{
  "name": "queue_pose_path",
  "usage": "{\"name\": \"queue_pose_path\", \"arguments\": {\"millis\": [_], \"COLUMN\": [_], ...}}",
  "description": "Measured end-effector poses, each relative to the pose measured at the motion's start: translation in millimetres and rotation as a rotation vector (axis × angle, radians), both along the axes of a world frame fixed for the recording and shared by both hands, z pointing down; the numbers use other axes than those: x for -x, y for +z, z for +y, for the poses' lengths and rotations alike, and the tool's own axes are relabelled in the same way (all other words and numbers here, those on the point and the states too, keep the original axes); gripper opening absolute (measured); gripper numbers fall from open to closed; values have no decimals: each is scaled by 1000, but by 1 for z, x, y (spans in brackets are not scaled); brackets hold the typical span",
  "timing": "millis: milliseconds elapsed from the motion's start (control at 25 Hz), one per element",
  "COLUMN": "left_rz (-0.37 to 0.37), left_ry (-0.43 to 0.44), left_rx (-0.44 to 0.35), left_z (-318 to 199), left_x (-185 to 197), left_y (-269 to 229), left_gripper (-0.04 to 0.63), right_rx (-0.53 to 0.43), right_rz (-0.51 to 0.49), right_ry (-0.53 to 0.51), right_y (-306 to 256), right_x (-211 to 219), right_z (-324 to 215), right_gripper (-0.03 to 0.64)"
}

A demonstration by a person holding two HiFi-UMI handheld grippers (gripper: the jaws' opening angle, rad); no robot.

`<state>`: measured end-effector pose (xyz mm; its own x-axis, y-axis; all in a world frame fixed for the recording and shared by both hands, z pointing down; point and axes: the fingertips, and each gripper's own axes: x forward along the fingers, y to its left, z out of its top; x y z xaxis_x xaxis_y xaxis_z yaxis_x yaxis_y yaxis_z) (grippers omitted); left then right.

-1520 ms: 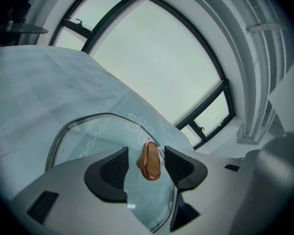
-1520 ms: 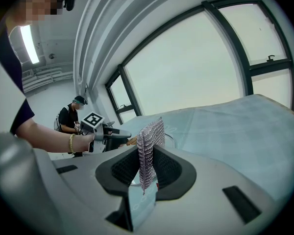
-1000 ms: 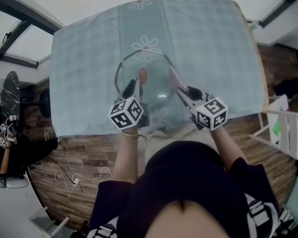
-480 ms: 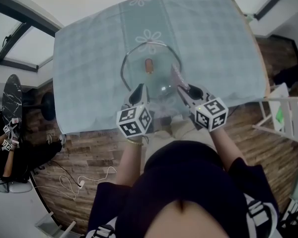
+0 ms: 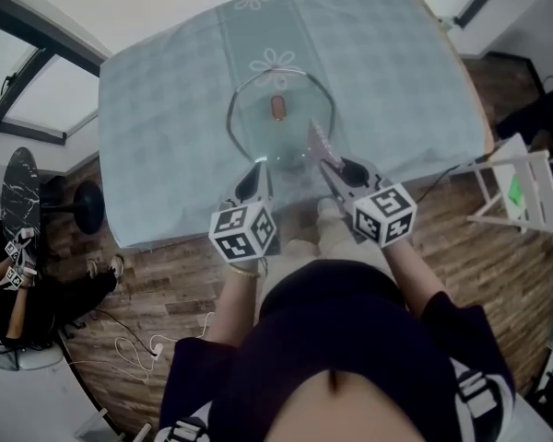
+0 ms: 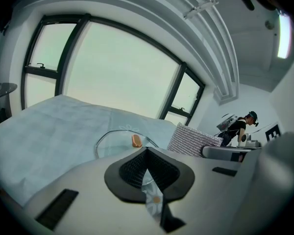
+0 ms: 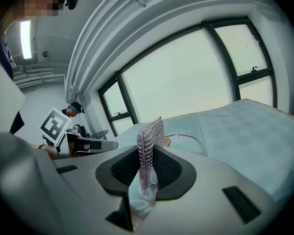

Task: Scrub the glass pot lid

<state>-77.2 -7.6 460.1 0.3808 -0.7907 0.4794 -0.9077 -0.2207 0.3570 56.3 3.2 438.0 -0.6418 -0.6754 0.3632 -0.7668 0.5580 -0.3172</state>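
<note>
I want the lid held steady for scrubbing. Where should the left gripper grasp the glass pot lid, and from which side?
Probably the orange knob, from above: the glass pot lid lies dome-up on the tablecloth, rim low and knob standing proud. The left gripper, whose jaws have just closed on nothing, must open first.

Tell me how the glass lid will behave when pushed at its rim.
The glass lid looks rigid and probably brittle, so avoid knocks. Lying flat on the tablecloth, knob up, it will likely slide, maybe bunching the cloth, rather than roll or tip.
</note>
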Motion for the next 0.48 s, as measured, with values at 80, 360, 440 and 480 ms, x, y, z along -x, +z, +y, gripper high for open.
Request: {"name": "queue_pose_path", "arguments": {"millis": [80, 360, 440, 480], "left_rz": [12, 35, 35, 36], "left_ry": [16, 54, 56, 57], "left_rx": [4, 7, 6, 5], "left_z": [8, 33, 40, 44], "left_x": [2, 5, 7, 8], "left_y": [0, -2, -2, -2], "left_gripper": [0, 0, 0, 0], "right_rx": [-6, -3, -1, -2], "right_rz": [3, 16, 14, 15], "right_ry": [4, 15, 15, 15], "right_y": [-2, -9, -11, -12], "right_x": [4, 13, 17, 18], "right_z": [9, 41, 50, 54], "right_gripper": [80, 80, 80, 80]}}
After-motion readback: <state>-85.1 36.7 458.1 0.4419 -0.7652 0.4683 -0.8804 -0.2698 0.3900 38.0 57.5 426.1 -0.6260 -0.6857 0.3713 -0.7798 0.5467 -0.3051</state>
